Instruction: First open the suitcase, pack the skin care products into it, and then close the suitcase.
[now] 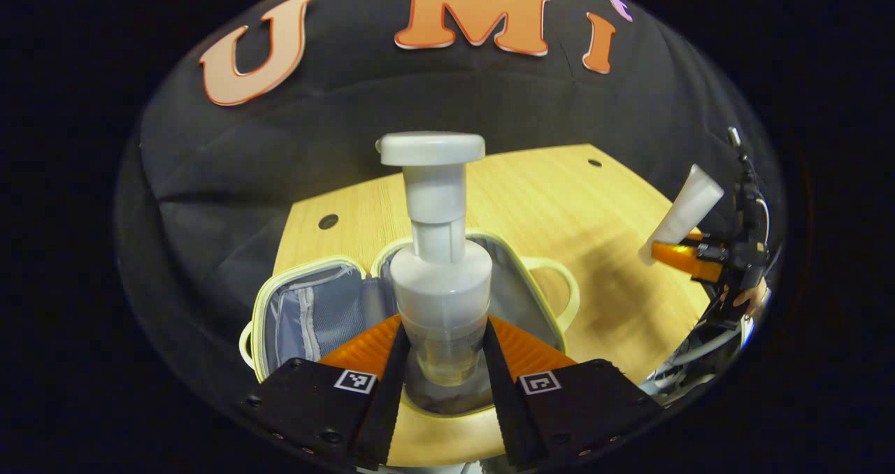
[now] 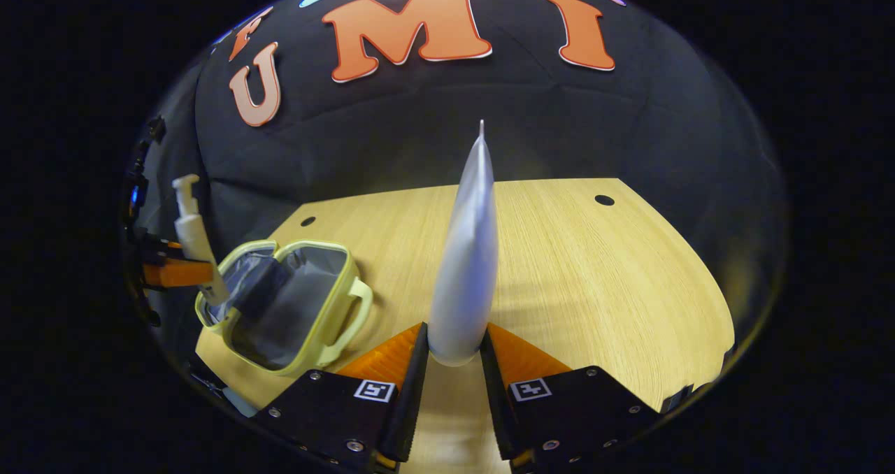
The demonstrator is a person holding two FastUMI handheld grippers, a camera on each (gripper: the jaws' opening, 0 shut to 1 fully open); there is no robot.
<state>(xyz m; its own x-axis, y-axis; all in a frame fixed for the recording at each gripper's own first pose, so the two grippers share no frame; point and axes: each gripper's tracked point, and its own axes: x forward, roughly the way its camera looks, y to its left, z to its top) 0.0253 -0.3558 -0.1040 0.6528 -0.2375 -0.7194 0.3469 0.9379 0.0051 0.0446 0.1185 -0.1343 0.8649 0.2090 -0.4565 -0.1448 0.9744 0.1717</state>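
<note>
In the left gripper view my left gripper [image 1: 442, 352] is shut on a white pump bottle [image 1: 439, 264], held upright above the open pale-green suitcase [image 1: 318, 306] with its grey lining. Far right in that view, the right gripper [image 1: 682, 254] holds a white tube [image 1: 684, 208]. In the right gripper view my right gripper [image 2: 453, 355] is shut on that white tube [image 2: 467, 250], which stands upright above the wooden table [image 2: 594, 278]. At the left there, the open suitcase [image 2: 294, 306] lies on the table, with the left gripper [image 2: 175, 273] holding the pump bottle [image 2: 192, 233] over its edge.
The wooden table [image 1: 559, 208] has small round holes near its back corners [image 1: 328, 221] [image 2: 604, 200]. The suitcase has a loop handle [image 1: 559, 292] on its right side. Cables and a hand [image 1: 741, 299] show at the table's right edge.
</note>
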